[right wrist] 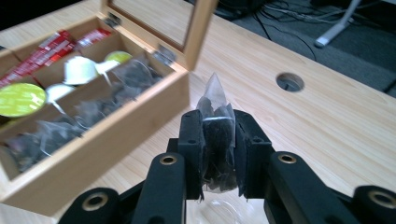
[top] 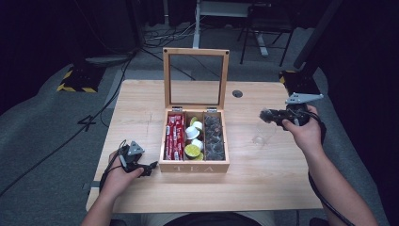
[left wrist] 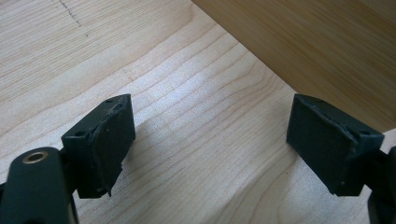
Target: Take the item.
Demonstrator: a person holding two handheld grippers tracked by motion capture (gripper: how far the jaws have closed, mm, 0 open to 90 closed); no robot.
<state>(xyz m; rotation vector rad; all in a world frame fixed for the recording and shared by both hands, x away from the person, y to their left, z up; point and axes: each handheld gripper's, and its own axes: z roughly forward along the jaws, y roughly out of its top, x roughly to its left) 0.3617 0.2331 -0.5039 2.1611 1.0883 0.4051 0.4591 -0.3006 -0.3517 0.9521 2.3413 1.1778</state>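
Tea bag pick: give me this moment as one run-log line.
right gripper: shut on tea bag, above table right of tea box | left gripper: open, empty, beside box | glass cup: empty

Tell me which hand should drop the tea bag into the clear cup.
Right. The right gripper already pinches the tea bag and hovers near the clear cup, right of the tea box. The left gripper sits open and empty on the box's far side.

Clear pyramid tea bag [right wrist: 216,140], dark leaves inside, pinched upright, apparently above table.
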